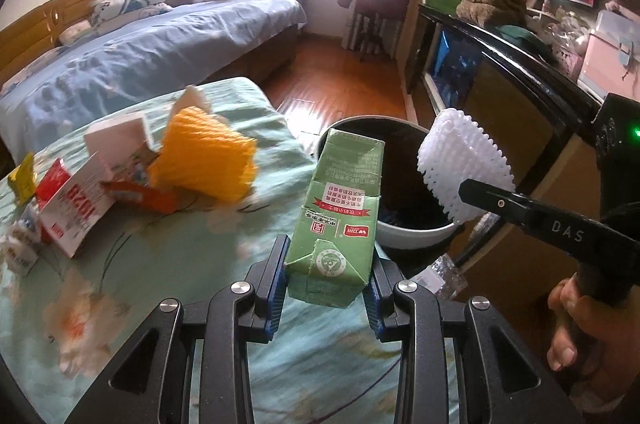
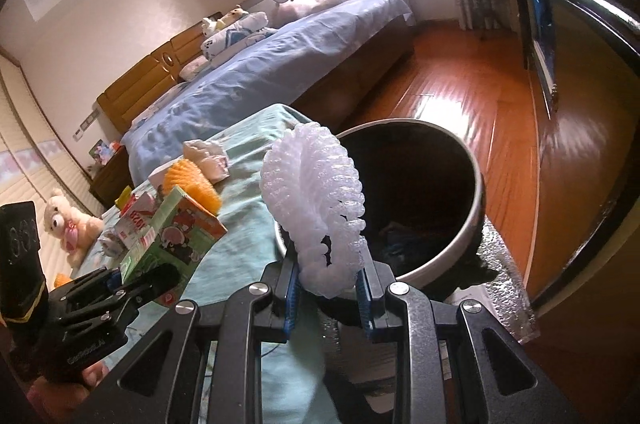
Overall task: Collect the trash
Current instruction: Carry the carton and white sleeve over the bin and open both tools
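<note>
My left gripper (image 1: 328, 280) is shut on a green milk carton (image 1: 340, 212), held upright above the teal bedspread, just short of the round bin (image 1: 416, 232). In the right wrist view that carton (image 2: 172, 244) sits in the left gripper (image 2: 132, 284) at lower left. My right gripper (image 2: 330, 288) is shut on a white foam fruit net (image 2: 316, 200), which hangs over the near rim of the bin (image 2: 452, 248). The left wrist view shows the same net (image 1: 464, 168) above the bin's dark opening, pinched by the right gripper (image 1: 476, 192). Some dark contents lie inside the bin.
More litter lies on the bedspread: an orange foam net (image 1: 208, 160), a red and white carton (image 1: 76, 208), a yellow wrapper (image 1: 22, 180) and crumpled white paper (image 2: 208, 156). A blue bed (image 1: 140, 64) stands behind. A dark cabinet (image 1: 500, 72) borders the wooden floor (image 2: 460, 88).
</note>
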A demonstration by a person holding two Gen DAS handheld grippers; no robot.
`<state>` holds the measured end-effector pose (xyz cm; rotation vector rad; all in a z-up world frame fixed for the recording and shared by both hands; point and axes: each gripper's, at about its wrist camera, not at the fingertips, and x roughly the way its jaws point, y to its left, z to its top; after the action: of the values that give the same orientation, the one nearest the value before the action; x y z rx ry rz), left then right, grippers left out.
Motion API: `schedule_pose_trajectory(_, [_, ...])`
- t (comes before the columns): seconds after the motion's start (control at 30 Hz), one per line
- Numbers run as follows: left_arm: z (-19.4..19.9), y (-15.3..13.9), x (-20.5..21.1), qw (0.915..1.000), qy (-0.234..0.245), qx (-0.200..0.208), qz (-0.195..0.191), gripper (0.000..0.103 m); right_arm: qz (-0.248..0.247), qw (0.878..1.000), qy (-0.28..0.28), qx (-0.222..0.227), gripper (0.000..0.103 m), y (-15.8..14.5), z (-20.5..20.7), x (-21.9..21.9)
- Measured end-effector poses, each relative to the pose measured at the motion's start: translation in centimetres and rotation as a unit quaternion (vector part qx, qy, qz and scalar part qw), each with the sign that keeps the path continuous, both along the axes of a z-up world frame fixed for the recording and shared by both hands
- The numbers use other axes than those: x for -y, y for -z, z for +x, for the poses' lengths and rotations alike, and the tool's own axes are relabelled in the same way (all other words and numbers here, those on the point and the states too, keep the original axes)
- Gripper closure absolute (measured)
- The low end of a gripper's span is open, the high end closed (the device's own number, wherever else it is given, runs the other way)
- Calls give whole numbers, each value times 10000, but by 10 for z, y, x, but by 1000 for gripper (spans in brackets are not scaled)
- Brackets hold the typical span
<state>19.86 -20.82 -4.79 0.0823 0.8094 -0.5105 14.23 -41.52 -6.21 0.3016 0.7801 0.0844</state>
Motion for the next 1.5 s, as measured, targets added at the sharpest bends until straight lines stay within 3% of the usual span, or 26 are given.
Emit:
schedule_pose_trajectory(0.93, [68,17,70,9995,202,-134,190,71,-33,9992,219,-324,78,14,51,40])
schedule_pose_trajectory(1.43, [79,24,86,9992,306,-222,146,70,-41,9987,251,-451,75,18,65,46])
schedule_pose_trajectory(1.5, [80,23,85,9992,287,-226,150,69,-23,9985,260,-482,66,19,65,47])
